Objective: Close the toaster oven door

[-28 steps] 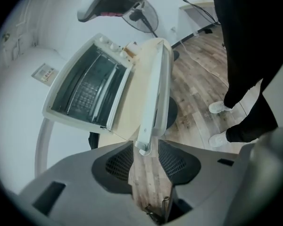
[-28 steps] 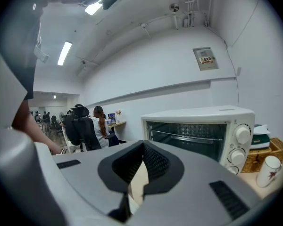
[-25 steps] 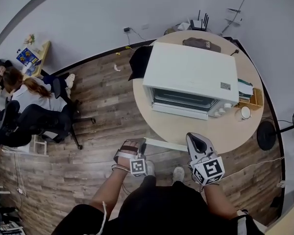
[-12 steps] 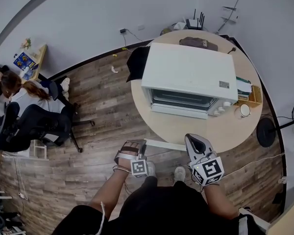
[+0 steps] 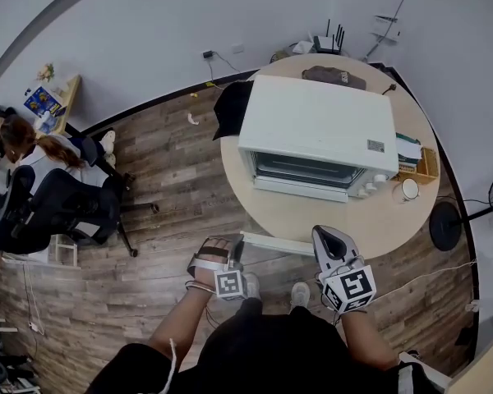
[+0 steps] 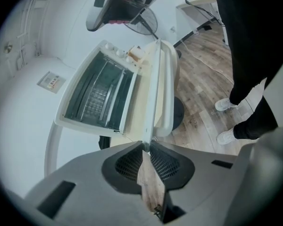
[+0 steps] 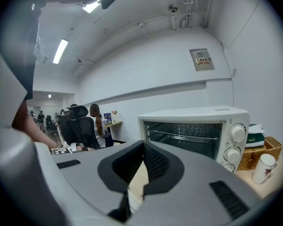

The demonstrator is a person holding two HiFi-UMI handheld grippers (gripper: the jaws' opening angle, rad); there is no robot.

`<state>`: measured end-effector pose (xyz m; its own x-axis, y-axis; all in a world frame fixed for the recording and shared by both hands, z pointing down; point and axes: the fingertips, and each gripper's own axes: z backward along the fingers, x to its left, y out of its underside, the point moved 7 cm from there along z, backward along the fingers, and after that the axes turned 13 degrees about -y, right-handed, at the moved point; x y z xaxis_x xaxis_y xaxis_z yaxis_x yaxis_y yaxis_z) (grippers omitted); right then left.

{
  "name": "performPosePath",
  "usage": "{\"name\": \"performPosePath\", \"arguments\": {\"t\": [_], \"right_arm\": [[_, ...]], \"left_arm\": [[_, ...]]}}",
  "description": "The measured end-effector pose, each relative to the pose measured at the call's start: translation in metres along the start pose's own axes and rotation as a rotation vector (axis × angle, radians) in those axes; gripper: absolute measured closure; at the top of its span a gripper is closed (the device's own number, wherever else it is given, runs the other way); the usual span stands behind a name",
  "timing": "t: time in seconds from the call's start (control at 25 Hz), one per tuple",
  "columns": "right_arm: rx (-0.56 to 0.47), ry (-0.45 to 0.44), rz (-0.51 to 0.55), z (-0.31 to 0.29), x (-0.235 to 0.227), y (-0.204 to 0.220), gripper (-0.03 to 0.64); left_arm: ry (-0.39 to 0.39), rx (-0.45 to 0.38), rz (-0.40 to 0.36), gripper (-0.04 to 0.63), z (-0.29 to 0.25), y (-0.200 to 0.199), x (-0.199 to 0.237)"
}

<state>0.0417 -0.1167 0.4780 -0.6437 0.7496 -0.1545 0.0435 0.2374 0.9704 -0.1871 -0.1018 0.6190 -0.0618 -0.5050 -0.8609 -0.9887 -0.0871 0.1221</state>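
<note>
A white toaster oven (image 5: 320, 130) stands on the round table (image 5: 370, 220) with its door (image 5: 275, 243) swung down flat toward me, past the table's front edge. My left gripper (image 5: 230, 249) is at the door's left end. In the left gripper view the door's edge (image 6: 152, 93) runs straight into the fingertips of the left gripper (image 6: 145, 147), whose jaws are closing and pinch that edge. My right gripper (image 5: 327, 235) hovers by the door's right end, shut and empty. In the right gripper view the right gripper (image 7: 142, 145) faces the open oven (image 7: 198, 131).
A white mug (image 5: 410, 189) and a wicker basket (image 5: 419, 164) sit right of the oven, a router (image 5: 329, 43) behind it. A dark garment (image 5: 232, 105) hangs at the table's left. A person sits by an office chair (image 5: 57, 203) at far left. My feet are under the door.
The left gripper has edged slightly left and down along the door's end. The right gripper and the door have barely moved.
</note>
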Motion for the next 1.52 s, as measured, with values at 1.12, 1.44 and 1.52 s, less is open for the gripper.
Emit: {"name": "performPosePath", "arguments": {"t": [1.12,1.44,1.52], "right_arm": [[-0.057,0.019,0.026,0.006,0.007,-0.022,0.627],[-0.06,0.034,0.032,0.01,0.006,-0.022,0.627],[-0.057,0.037,0.032,0.011,0.005,-0.022,0.627]], "left_arm": [[-0.178,-0.044,0.027,0.565,-0.004,-0.011,0.102],[-0.211,-0.058,0.041,0.565,-0.013,-0.014,0.122],[-0.215,-0.06,0.039,0.563,-0.015,-0.014,0.127]]}}
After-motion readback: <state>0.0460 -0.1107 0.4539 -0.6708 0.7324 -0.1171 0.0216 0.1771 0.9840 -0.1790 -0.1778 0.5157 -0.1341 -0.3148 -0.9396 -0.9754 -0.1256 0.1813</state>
